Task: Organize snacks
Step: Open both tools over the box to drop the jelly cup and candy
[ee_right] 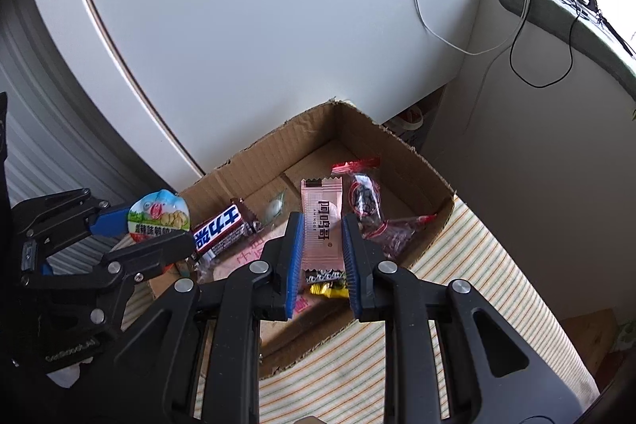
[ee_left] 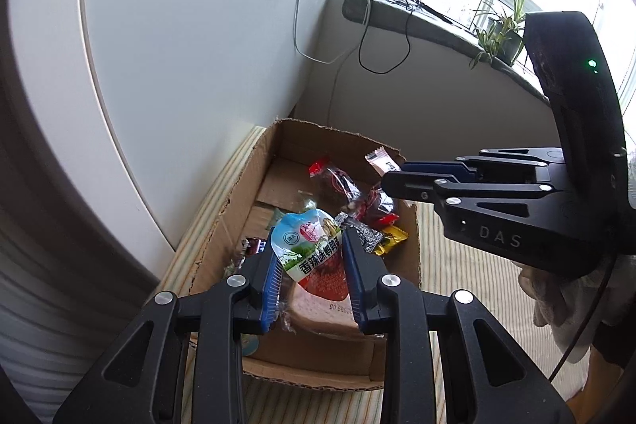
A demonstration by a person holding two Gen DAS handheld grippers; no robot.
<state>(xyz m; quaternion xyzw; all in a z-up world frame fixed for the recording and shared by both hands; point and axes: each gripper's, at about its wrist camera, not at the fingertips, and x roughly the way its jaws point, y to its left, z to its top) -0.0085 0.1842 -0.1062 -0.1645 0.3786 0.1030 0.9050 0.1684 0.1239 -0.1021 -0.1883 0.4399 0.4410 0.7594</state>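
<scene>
My left gripper (ee_left: 312, 245) is shut on a blue, green and red snack pouch (ee_left: 308, 249) and holds it above the open cardboard box (ee_left: 238, 193). It also shows at the left of the right wrist view (ee_right: 159, 221), with the pouch (ee_right: 159, 213) between its fingers. My right gripper (ee_right: 322, 225) is shut on a pink bar wrapper (ee_right: 322, 225) above the box (ee_right: 397, 146). In the left wrist view it (ee_left: 387, 181) reaches in from the right, the pink wrapper (ee_left: 381, 161) at its tips. Several snacks lie in the box.
In the box lie a Snickers bar (ee_right: 222, 229), clear bags with red seals (ee_right: 363, 193) and a yellow candy (ee_left: 391, 239). The box stands on a striped cloth (ee_right: 477, 265) against a white cabinet (ee_right: 258, 26). A windowsill with cables and plants (ee_left: 497, 30) is beyond.
</scene>
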